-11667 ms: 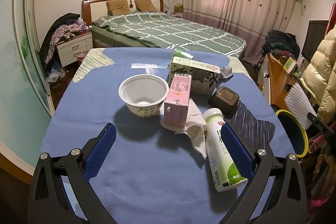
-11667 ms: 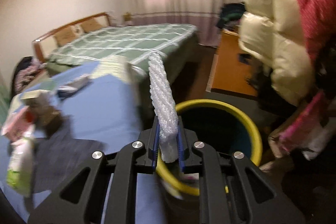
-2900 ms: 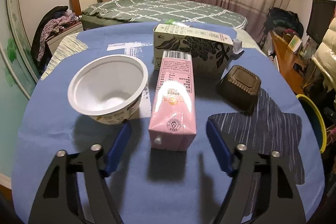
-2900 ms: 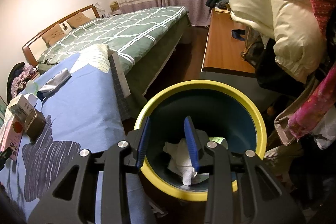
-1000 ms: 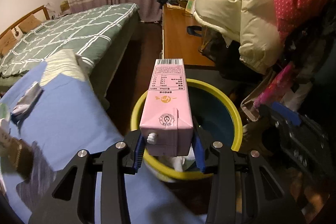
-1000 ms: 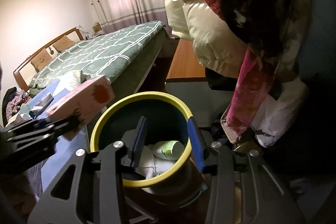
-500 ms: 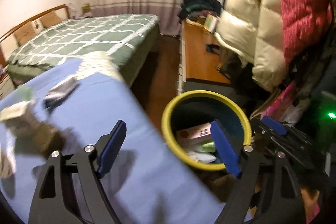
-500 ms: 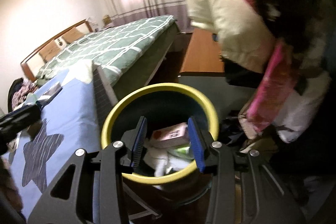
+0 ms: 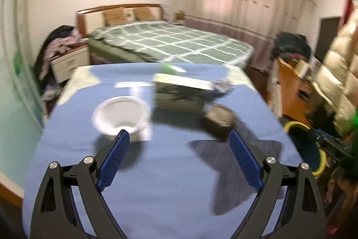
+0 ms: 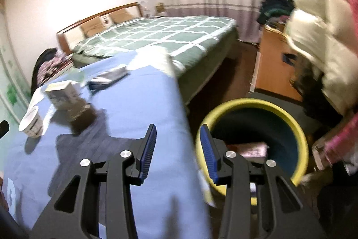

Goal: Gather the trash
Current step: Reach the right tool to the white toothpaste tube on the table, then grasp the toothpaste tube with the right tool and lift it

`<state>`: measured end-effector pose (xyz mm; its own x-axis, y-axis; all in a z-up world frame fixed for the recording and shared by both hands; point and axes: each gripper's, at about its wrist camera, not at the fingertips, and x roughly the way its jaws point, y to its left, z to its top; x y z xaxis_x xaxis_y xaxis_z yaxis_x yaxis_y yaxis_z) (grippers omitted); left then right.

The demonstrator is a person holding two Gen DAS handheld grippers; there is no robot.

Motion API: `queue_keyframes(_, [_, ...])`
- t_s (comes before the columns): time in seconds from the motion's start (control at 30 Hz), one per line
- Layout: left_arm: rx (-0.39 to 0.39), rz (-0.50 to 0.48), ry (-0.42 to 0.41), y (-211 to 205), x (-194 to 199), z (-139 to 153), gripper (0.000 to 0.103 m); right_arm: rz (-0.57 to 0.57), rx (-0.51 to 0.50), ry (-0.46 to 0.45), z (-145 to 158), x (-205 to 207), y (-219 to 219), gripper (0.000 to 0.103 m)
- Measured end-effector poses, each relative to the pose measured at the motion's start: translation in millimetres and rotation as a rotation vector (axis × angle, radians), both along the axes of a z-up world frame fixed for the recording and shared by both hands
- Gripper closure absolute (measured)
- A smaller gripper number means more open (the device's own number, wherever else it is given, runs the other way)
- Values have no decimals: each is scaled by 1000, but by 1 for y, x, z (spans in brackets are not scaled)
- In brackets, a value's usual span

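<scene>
Left gripper (image 9: 179, 143): jaws wide apart, nothing between them; half a second ago it faced the bin, now it faces the table (image 9: 156, 183). Pink carton (image 10: 250, 148): released, lying inside the yellow-rimmed bin (image 10: 297, 129).

Right gripper (image 10: 177, 141): jaws parted, empty, over the table edge with the bin just beside its right finger.

Table: blue cloth, dark star patch. On it: white bowl (image 9: 120, 114) just beyond the left finger; patterned box (image 9: 181, 93) behind; dark square container (image 9: 220, 119) near the right finger.

Room: green plaid bed (image 9: 170, 44), curtains, wooden desk (image 10: 275, 66), hanging padded coats. Frames blurred.
</scene>
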<state>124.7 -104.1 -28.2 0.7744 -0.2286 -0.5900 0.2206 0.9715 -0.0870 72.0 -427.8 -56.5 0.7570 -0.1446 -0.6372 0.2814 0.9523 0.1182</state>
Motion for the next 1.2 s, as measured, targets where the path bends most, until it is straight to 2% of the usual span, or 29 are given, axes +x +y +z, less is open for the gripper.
queue_keyframes(0.23, [-19,86,-4,53,14,-12,14,116,-14,-2,23,66,50,64])
queue_keyframes(0.5, [-17,146,2,74,27,-24,13,185,11,57,36,158,85,64])
queue_keyframes(0.73, [-28,202,2,95,39,-29,13,148,61,174,10,230,95,63])
queue_keyframes(0.8, [-29,207,3,96,40,-30,13,129,95,214,-1,248,92,58])
queue_keyframes(0.97, [-33,209,4,99,43,-32,13,87,126,288,-20,277,91,53])
queue_keyframes(1.03, [-36,207,7,99,45,-34,13,77,114,318,-27,286,94,50])
queue_keyframes(1.2, [-41,203,8,99,45,-34,13,69,80,360,-40,294,101,50])
